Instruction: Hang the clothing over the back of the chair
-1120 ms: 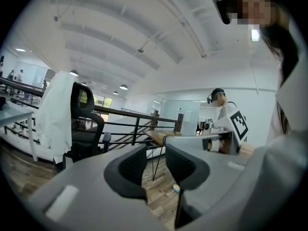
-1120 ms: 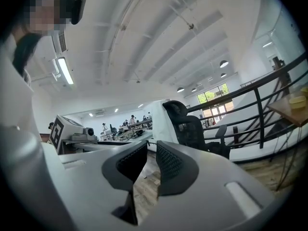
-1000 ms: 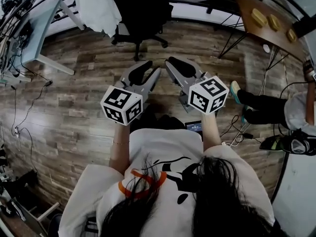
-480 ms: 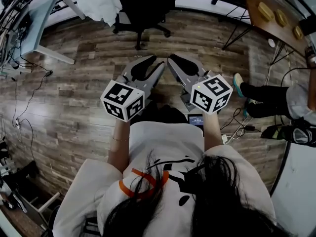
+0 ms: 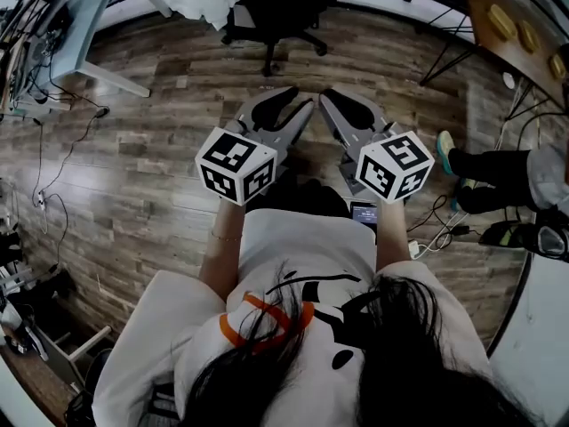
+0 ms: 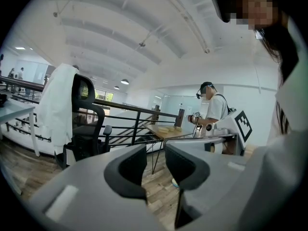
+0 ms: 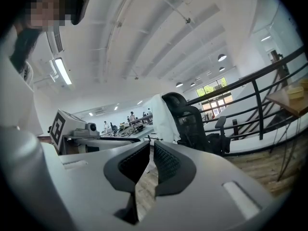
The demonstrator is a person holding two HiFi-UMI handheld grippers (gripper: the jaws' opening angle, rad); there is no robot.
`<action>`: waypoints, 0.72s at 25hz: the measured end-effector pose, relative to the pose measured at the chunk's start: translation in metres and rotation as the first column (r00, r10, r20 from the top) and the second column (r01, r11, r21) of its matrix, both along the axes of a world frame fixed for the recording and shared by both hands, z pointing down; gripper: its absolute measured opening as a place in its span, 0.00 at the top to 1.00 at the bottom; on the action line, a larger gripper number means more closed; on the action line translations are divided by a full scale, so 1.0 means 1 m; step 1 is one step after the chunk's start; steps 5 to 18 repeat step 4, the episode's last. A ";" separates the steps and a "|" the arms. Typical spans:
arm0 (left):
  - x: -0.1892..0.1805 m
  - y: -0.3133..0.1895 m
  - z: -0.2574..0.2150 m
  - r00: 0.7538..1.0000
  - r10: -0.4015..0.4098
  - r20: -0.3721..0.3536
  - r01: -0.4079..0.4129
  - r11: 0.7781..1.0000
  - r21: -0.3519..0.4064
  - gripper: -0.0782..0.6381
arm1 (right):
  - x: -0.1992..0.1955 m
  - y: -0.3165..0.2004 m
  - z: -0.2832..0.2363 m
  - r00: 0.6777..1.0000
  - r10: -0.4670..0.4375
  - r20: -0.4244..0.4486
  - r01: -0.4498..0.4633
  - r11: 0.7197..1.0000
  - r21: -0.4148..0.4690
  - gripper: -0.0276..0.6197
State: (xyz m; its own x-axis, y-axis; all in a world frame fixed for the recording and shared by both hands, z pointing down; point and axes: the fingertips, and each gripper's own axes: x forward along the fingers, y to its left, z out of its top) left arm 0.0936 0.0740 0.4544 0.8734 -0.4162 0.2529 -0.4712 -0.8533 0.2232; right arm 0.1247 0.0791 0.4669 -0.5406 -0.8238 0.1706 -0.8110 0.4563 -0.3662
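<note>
Wood-plank floor (image 5: 133, 176) w/ a rolling office chair (image 5: 283, 3) well ahead of the person; white clothing (image 6: 57, 105) already hangs over its back, most of it down the rear side. Risk, as a judgement: the chair sits on casters, so a nudge could roll or swivel it, & the uneven drape could then slide off (nothing grips it now). Left gripper (image 6: 155, 150): jaws a bit apart, nothing btwn. Right gripper (image 7: 151, 150): jaws have just been closing, now pressed together on nothing. Count: 1 chair, 1 garment, 2 grippers, both empty.
</note>
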 end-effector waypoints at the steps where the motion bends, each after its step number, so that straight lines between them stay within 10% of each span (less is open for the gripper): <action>1: 0.000 0.000 0.001 1.000 0.001 -0.001 -0.001 1.000 -0.001 0.57 | 0.000 -0.001 0.001 1.000 0.001 -0.001 -0.001 1.000 -0.001 0.89; 18: -0.005 -0.004 0.002 1.000 -0.003 0.002 0.003 1.000 0.002 0.57 | -0.006 -0.007 0.002 1.000 -0.005 0.002 0.005 1.000 0.006 0.89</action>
